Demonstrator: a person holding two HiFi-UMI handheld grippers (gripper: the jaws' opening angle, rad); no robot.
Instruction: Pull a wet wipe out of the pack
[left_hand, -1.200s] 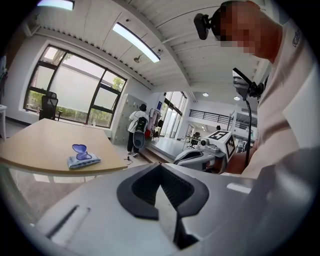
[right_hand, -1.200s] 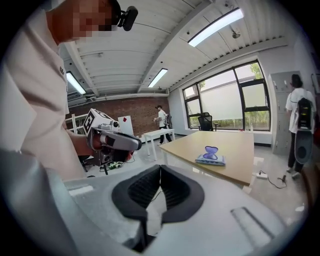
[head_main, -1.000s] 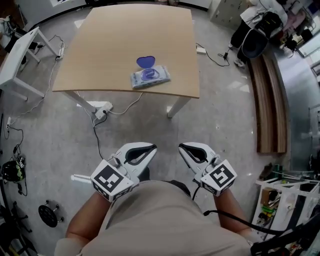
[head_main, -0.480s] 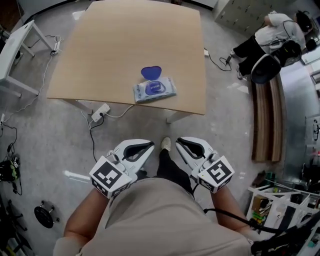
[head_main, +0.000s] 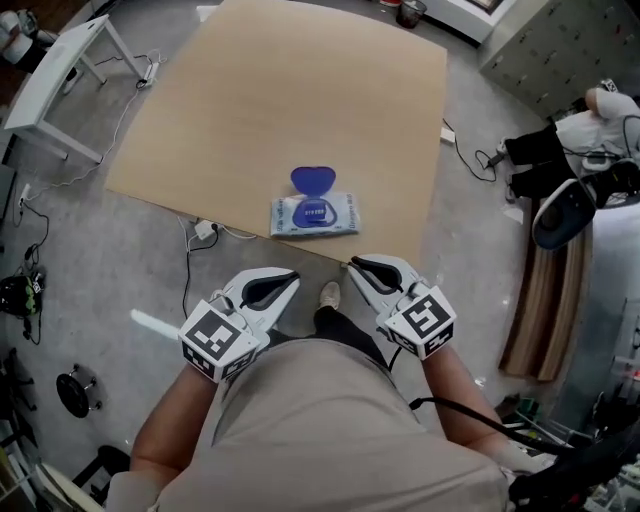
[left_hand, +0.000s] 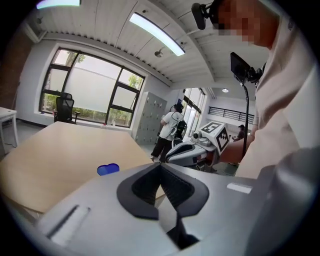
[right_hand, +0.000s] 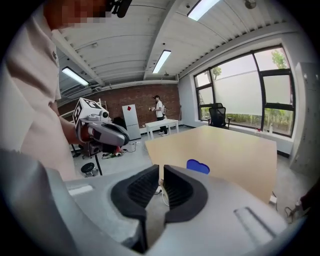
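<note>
The wet wipe pack (head_main: 313, 215) lies flat near the front edge of the wooden table (head_main: 260, 100), its blue heart-shaped lid (head_main: 313, 180) flipped open on the far side. My left gripper (head_main: 293, 277) and right gripper (head_main: 352, 264) are held side by side in front of my body, just short of the table edge, both shut and holding nothing. The pack sits a little beyond and between them. Over the shut jaws, the left gripper view shows the blue lid (left_hand: 108, 169) and the right gripper view shows the same lid (right_hand: 198, 166).
A white side table (head_main: 60, 70) stands at the far left. A power strip (head_main: 205, 229) and cables lie on the floor under the table edge. A person (head_main: 590, 115) crouches at the right near a chair (head_main: 565, 210). My shoe (head_main: 329, 294) shows between the grippers.
I have stepped up to the table, so the pack is now much nearer to both grippers. Both grippers stay shut and keep their places in front of my body.
</note>
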